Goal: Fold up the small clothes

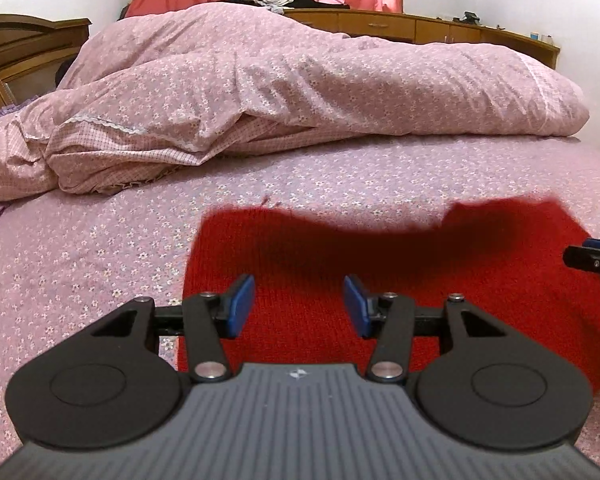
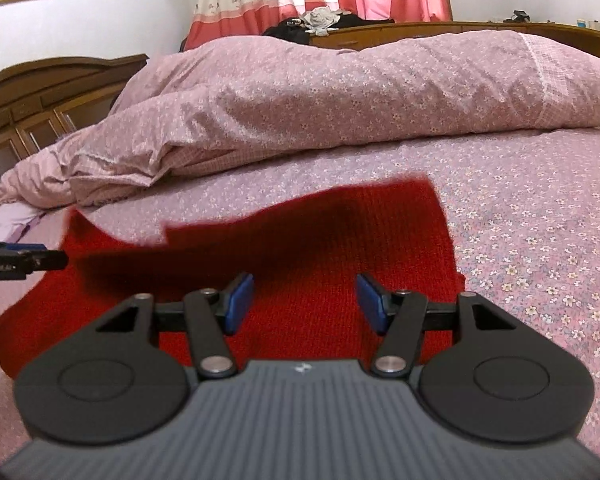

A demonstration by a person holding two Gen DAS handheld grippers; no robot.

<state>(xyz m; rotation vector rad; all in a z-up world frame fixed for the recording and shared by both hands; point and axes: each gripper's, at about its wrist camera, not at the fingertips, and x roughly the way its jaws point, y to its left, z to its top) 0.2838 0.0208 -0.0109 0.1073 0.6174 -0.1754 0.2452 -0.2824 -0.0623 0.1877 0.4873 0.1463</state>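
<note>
Red knit garment [image 1: 379, 280] lies spread on the bed, lower centre-right of left view, far edge raised and blurred, dark shadow beneath.

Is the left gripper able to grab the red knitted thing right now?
Probably yes. The left gripper is open and empty, right over the red knitted garment lying on the flowered bedsheet. Nothing sits between them; the heaped quilt is farther back and the right gripper stays off to the side.
</note>
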